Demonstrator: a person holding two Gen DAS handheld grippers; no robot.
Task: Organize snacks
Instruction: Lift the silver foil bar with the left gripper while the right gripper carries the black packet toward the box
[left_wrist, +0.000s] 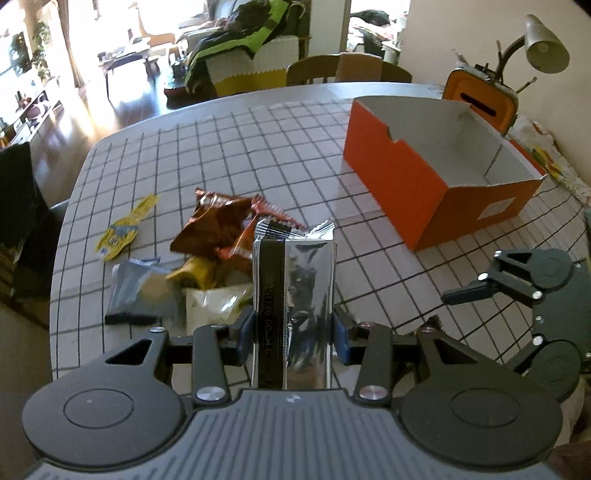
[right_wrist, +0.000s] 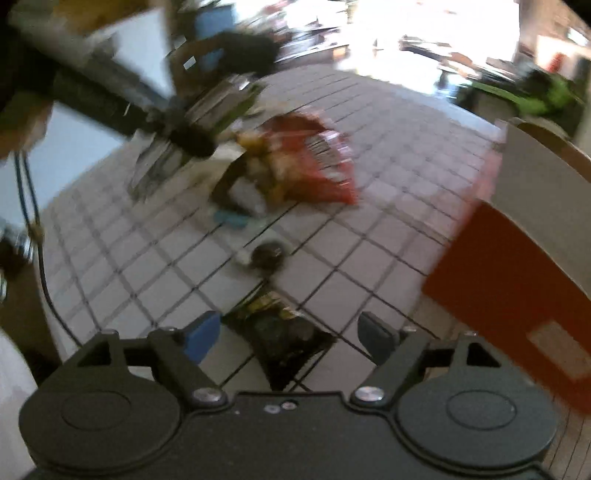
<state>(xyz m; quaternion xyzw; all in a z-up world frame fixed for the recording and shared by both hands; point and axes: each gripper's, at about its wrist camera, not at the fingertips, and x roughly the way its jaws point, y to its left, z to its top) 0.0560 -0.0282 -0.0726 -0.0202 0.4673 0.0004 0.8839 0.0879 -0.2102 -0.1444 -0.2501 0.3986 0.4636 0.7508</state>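
My left gripper is shut on a silver foil snack packet with a black stripe and holds it upright above the checked tablecloth. Behind it lies a pile of snack packets: brown, orange-red, yellow, grey and pale green ones. An open orange box with a white inside stands to the right. My right gripper is open above a dark snack packet that lies on the cloth between its fingers. The right wrist view is blurred; it shows the left gripper with the silver packet and the orange box.
A yellow packet lies apart at the left of the pile. A small dark round thing lies on the cloth ahead of my right gripper. An orange case and a desk lamp stand behind the box. A chair stands at the far table edge.
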